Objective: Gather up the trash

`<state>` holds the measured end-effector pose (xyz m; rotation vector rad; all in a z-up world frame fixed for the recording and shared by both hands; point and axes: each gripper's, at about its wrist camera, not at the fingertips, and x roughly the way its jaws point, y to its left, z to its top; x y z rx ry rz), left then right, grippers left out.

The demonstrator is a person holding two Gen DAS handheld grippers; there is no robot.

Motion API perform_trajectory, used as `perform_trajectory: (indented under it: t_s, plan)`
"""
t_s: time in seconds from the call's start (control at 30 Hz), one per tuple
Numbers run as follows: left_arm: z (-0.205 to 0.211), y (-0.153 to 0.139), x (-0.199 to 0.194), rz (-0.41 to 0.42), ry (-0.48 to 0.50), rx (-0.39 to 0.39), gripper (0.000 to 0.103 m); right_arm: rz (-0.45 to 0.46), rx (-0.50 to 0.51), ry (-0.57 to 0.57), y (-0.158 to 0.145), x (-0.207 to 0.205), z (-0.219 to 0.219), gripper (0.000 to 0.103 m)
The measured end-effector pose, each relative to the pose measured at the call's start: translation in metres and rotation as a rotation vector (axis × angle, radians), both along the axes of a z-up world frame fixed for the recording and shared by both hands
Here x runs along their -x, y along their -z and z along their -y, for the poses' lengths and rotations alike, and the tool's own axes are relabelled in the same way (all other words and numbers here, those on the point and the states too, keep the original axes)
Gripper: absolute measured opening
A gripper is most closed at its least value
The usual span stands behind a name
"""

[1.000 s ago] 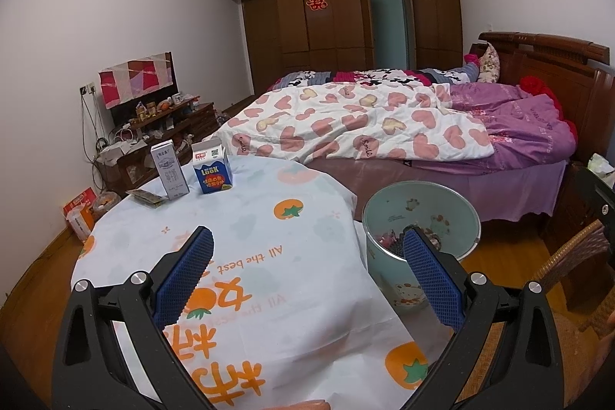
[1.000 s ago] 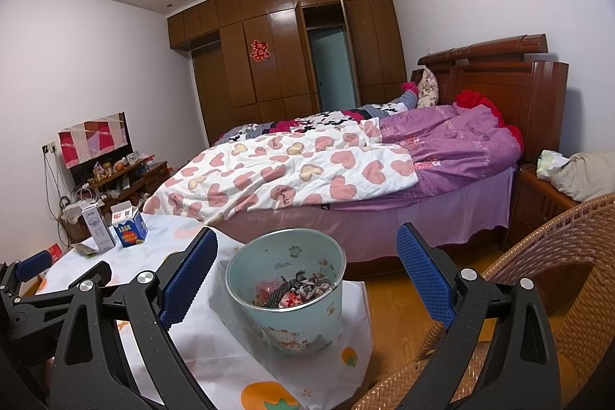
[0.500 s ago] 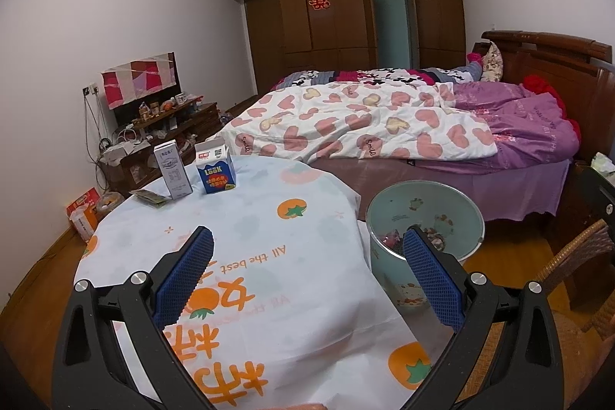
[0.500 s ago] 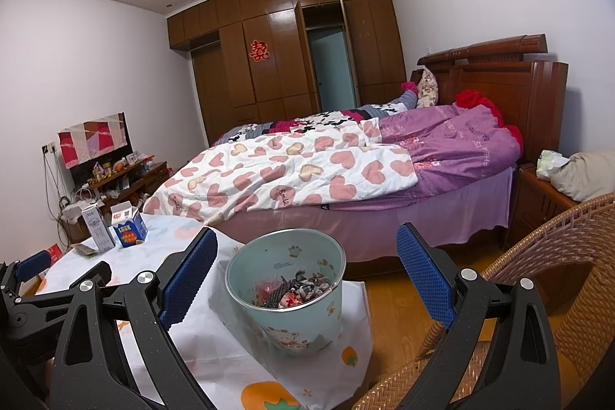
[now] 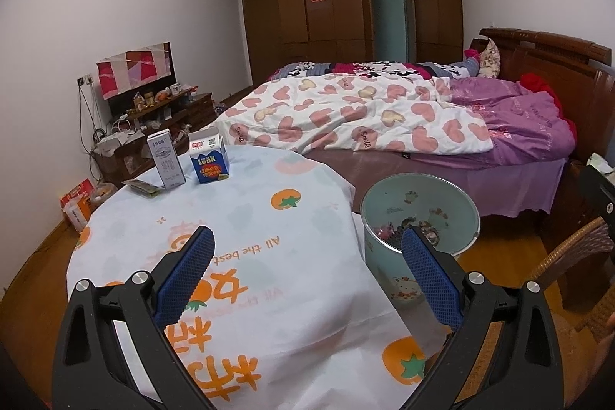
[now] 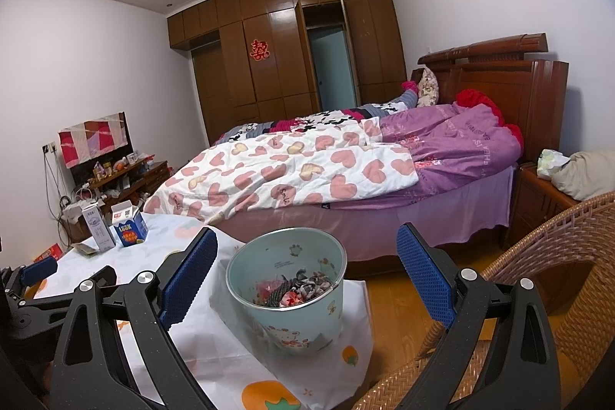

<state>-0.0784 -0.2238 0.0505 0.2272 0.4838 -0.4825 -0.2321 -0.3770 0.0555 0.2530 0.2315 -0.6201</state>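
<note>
Far ahead and to the left of the left gripper [image 5: 307, 269], at the far edge of the round table's tangerine-print tablecloth [image 5: 246, 218], a flat green-and-white wrapper [image 5: 141, 187] lies just left of an upright white milk carton [image 5: 166, 164]. Just right of that carton stands a blue gable-top carton marked LOOK [image 5: 209, 160]. The left gripper hangs over the near part of the cloth with its blue-padded jaws spread wide and nothing between them. Beyond its right finger, off the table's right edge, sits the pale green waste bin [image 5: 388, 268], holding crumpled scraps. In the right wrist view the right gripper [image 6: 303, 275] is likewise wide open and empty; the waste bin [image 6: 307, 317] sits between its fingers, a little ahead. To the right of its right finger is a wicker chair [image 6: 546, 256]; a bed with a heart-print quilt [image 6: 292, 175] lies farther ahead.
</note>
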Motion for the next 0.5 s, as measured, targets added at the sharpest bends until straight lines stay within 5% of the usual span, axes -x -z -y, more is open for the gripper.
perform_trajectory:
  t_s: [0.5]
  plan:
    - [0.0010, 0.0003, -0.0056, -0.007, -0.012, -0.003, 0.097, -0.001, -0.005, 0.000, 0.0018, -0.0004, -0.0009, 0.093]
